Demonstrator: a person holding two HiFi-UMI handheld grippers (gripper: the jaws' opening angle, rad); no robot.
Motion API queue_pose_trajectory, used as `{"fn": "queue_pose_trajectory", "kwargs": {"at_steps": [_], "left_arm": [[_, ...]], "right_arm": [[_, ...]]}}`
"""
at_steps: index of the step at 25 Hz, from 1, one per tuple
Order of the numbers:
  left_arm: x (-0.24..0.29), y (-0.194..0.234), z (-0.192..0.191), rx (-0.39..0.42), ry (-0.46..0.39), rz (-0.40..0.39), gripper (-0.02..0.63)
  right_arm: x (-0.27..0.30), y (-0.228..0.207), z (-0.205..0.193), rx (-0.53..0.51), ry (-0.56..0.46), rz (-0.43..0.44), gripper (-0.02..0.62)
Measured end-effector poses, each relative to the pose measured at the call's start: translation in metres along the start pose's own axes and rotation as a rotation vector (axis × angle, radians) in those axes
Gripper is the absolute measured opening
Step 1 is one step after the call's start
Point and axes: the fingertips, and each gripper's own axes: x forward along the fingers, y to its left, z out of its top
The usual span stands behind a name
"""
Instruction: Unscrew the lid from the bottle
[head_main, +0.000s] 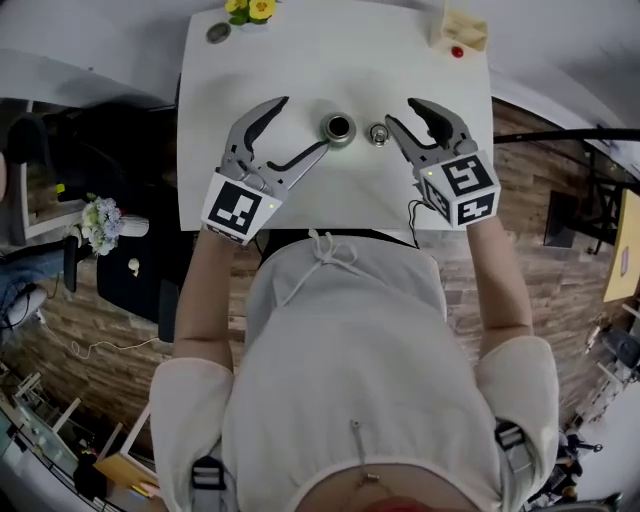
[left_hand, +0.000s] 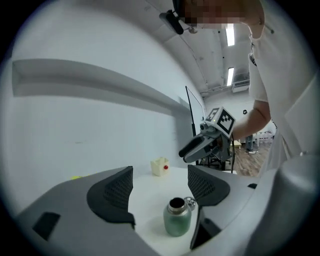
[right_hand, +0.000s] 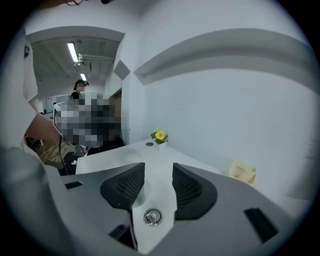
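Observation:
A green metal bottle (head_main: 338, 128) stands upright on the white table (head_main: 300, 60) with its mouth uncovered. Its round silver lid (head_main: 379, 133) lies on the table just to the right of it. My left gripper (head_main: 302, 124) hovers left of the bottle, open wide, with nothing between its fingers. In the left gripper view the bottle (left_hand: 177, 217) and the lid (left_hand: 190, 202) sit below and beyond my jaws (left_hand: 160, 187). My right gripper (head_main: 401, 112) hangs above the lid's right side, open and holding nothing. The right gripper view shows the lid (right_hand: 152, 216) on the table under the gap (right_hand: 158, 182).
A cream box with a red button (head_main: 459, 30) stands at the table's far right corner. A yellow flower (head_main: 250, 10) and a small dark round thing (head_main: 218, 33) sit at the far left. The table's near edge runs just below both grippers.

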Motion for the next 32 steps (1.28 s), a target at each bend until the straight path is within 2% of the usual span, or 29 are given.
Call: {"fn": "queue_pose_trajectory", "kwargs": {"at_steps": [2, 3, 5, 6, 8, 11, 16, 21, 32], "left_arm": [[-0.014, 0.006, 0.025, -0.015, -0.027, 0.062, 0.356], [-0.021, 0.011, 0.036, -0.012, -0.043, 0.105, 0.328], [-0.035, 0.022, 0.054, -0.003, -0.077, 0.198, 0.157], [-0.041, 0.026, 0.060, 0.004, -0.090, 0.231, 0.123], [-0.048, 0.032, 0.067, 0.024, -0.096, 0.269, 0.089], [-0.052, 0.036, 0.066, 0.025, -0.076, 0.305, 0.034], [-0.046, 0.033, 0.067, -0.026, -0.118, 0.288, 0.018], [-0.040, 0.034, 0.066, -0.007, -0.099, 0.281, 0.018], [-0.034, 0.031, 0.071, -0.002, -0.097, 0.271, 0.018]], "right_arm": [[-0.014, -0.001, 0.020, 0.002, -0.098, -0.045, 0.157], [-0.022, -0.001, 0.029, 0.001, -0.144, -0.068, 0.138], [-0.036, -0.004, 0.044, 0.002, -0.224, -0.118, 0.094], [-0.042, -0.005, 0.050, 0.002, -0.257, -0.142, 0.064], [-0.052, -0.006, 0.059, 0.001, -0.309, -0.181, 0.008], [-0.061, -0.003, 0.065, 0.007, -0.359, -0.183, 0.005], [-0.068, 0.006, 0.066, -0.001, -0.405, -0.149, 0.006], [-0.064, 0.005, 0.068, -0.028, -0.405, -0.160, 0.005], [-0.061, 0.001, 0.065, 0.001, -0.397, -0.169, 0.002]]}}
